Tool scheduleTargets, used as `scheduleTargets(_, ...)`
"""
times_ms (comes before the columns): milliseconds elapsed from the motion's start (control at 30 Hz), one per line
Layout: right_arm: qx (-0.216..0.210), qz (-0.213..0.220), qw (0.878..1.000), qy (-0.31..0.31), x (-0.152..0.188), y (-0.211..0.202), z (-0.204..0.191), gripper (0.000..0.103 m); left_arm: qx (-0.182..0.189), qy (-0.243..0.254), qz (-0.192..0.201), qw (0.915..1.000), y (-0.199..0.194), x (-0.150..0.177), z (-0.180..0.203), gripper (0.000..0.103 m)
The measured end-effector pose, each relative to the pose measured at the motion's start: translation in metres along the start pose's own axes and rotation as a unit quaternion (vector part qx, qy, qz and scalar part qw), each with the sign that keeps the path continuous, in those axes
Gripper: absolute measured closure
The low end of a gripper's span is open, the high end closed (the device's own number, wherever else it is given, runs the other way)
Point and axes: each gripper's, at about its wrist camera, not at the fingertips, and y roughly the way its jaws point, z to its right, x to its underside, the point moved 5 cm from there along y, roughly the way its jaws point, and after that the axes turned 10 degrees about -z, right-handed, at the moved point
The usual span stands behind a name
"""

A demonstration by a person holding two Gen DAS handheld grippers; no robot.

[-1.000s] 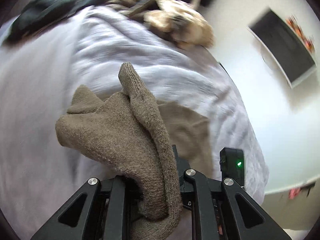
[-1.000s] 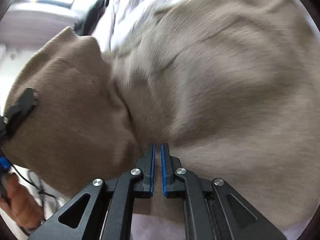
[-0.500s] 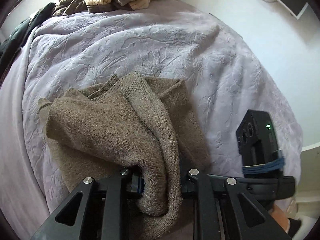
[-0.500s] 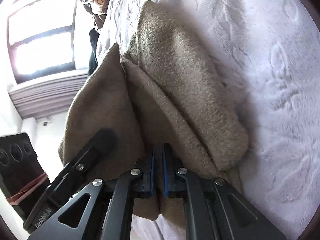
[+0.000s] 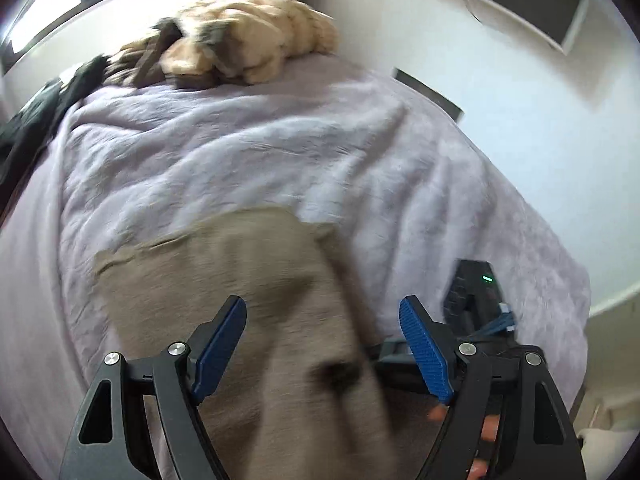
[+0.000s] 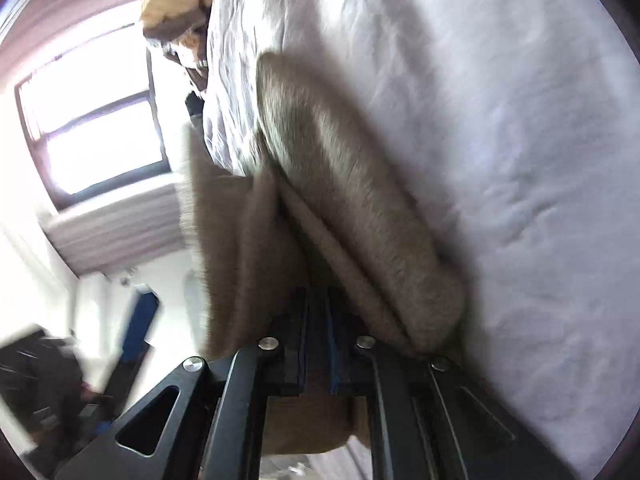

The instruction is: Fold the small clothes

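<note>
A brown knit garment (image 5: 240,280) lies folded on the lilac bedcover (image 5: 320,140), blurred by motion. My left gripper (image 5: 322,302) hangs over its near part, jaws opening and wide apart. The cloth passes between its blue pads (image 5: 222,344) without either one pressing on it. In the right wrist view the garment (image 6: 360,220) shows as stacked folds running away from my right gripper (image 6: 317,320). Those jaws are only a narrow slit apart, opening slightly, with the garment's near edge still between them. The right gripper's black body (image 5: 476,300) sits just right of the left one.
A heap of tan and brown clothes (image 5: 248,40) lies at the bed's far end, with dark clothes (image 5: 40,108) at the far left. A white wall and a dark screen (image 5: 520,4) are on the right. A hand's fingers (image 5: 488,432) show by the right finger. A bright window (image 6: 100,140) is behind.
My left jaws have sprung wide and let go of the garment, which now lies flatter on the bed. My right gripper rolled a little and its jaws parted only slightly.
</note>
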Motion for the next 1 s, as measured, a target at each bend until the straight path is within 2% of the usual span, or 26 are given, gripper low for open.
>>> scheduleTargets(33,-0.013,0.006,1.0,0.007,-0.001,-0.005,0.001,0.079,0.0,-0.024,0.006,0.9997,-0.007,0.002,-0.016,0.023)
scheduleTargets(100,-0.054,0.019,0.998,0.02,0.001,-0.017,0.005,0.056,-0.007,-0.075,0.017,0.997,-0.016,0.008,-0.052,0.023)
scheduleTargets(133,-0.077,0.022,0.997,0.023,0.001,-0.02,0.005,0.051,-0.013,-0.092,0.017,0.9955,-0.017,0.011,-0.065,0.023)
scheduleTargets(167,-0.093,0.023,0.995,0.025,0.0,-0.019,0.004,0.041,-0.025,-0.115,0.01,0.993,-0.015,0.018,-0.086,0.023)
scheduleTargets(200,-0.112,0.024,0.993,0.027,-0.002,-0.013,-0.001,0.036,-0.034,-0.126,0.004,0.9915,-0.012,0.022,-0.096,0.023)
scheduleTargets(267,-0.103,0.011,0.994,0.018,-0.004,-0.006,-0.011,0.036,-0.056,-0.16,-0.016,0.9854,-0.003,0.036,-0.123,0.023)
scheduleTargets(333,-0.065,-0.012,0.998,-0.015,-0.003,0.0,-0.022,0.037,-0.062,-0.188,-0.032,0.9797,0.008,0.051,-0.141,0.023)
scheduleTargets(367,-0.022,-0.028,0.999,-0.039,-0.003,0.007,-0.031,0.037,-0.066,-0.202,-0.041,0.9763,0.014,0.06,-0.148,0.023)
scheduleTargets(400,0.006,-0.034,0.998,-0.053,-0.006,0.014,-0.035,0.04,-0.067,-0.207,-0.045,0.9749,0.018,0.064,-0.15,0.023)
scheduleTargets(433,0.057,-0.047,0.994,-0.081,-0.006,0.022,-0.043,0.045,-0.07,-0.217,-0.049,0.9724,0.023,0.07,-0.153,0.023)
scheduleTargets(467,0.113,-0.059,0.985,-0.113,-0.006,0.031,-0.051,0.071,-0.07,-0.224,-0.053,0.9707,0.026,0.073,-0.156,0.023)
scheduleTargets(500,0.161,-0.063,0.975,-0.141,-0.006,0.038,-0.058,0.088,-0.072,-0.229,-0.057,0.969,0.03,0.076,-0.157,0.023)
scheduleTargets(533,0.19,-0.061,0.965,-0.169,-0.003,0.041,-0.068,0.088,-0.073,-0.234,-0.057,0.9679,0.03,0.078,-0.156,0.023)
scheduleTargets(567,0.198,-0.057,0.956,-0.209,0.005,0.041,-0.086,0.088,-0.069,-0.233,-0.051,0.9686,0.028,0.077,-0.154,0.023)
scheduleTargets(600,0.188,-0.047,0.951,-0.239,0.009,0.039,-0.103,0.088,-0.067,-0.23,-0.045,0.9697,0.025,0.074,-0.152,0.023)
scheduleTargets(700,0.19,-0.02,0.944,-0.269,0.017,0.028,-0.121,0.089,-0.067,-0.198,-0.031,0.9775,0.023,0.064,-0.139,0.023)
scheduleTargets(767,0.212,-0.011,0.946,-0.246,0.015,0.019,-0.101,0.089,-0.071,-0.184,-0.044,0.9794,0.032,0.061,-0.134,0.023)
scheduleTargets(833,0.251,-0.007,0.95,-0.187,0.0,0.018,-0.059,0.088,-0.081,-0.166,-0.061,0.981,0.049,0.062,-0.129,0.023)
scheduleTargets(933,0.237,0.003,0.962,-0.138,-0.014,0.016,-0.043,0.086,-0.073,-0.162,-0.078,0.9809,0.064,0.066,-0.129,0.023)
scheduleTargets(967,0.237,0.008,0.962,-0.137,-0.013,0.013,-0.046,0.085,-0.069,-0.166,-0.076,0.9808,0.06,0.066,-0.13,0.023)
scheduleTargets(1000,0.257,0.013,0.955,-0.146,-0.009,0.01,-0.051,0.085,-0.069,-0.165,-0.077,0.981,0.057,0.066,-0.132,0.023)
